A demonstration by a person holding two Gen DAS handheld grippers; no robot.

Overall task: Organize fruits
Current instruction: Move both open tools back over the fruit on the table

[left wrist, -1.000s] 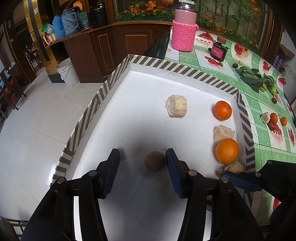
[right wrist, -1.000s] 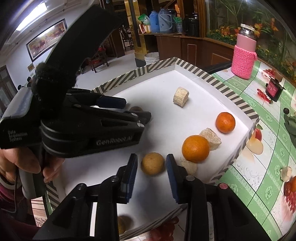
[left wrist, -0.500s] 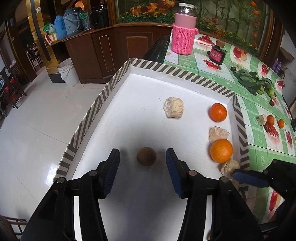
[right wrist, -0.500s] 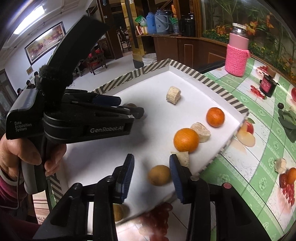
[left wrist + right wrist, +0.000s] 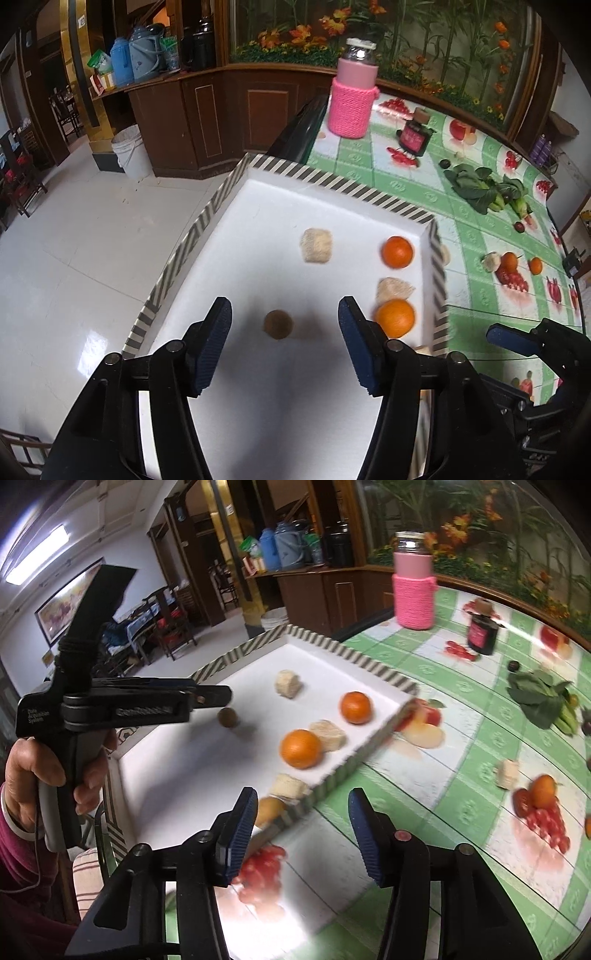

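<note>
A white tray with a striped rim holds two oranges, several pale cut chunks and a small brown fruit. My left gripper is open and empty, above the tray, with the brown fruit between and ahead of its fingers. My right gripper is open and empty, over the tablecloth just outside the tray's near rim. A tan round fruit lies inside the tray by the right gripper's left finger. The near orange and the brown fruit show in the right wrist view.
A pink knit-covered jar and a small dark jar stand on the green fruit-print tablecloth beyond the tray. Leafy greens lie at the right. The tray's left rim overhangs the white tiled floor.
My right gripper pulled back off the tray, let go of the tan fruit and opened wide over the tablecloth. My left gripper drew back from the brown fruit.
</note>
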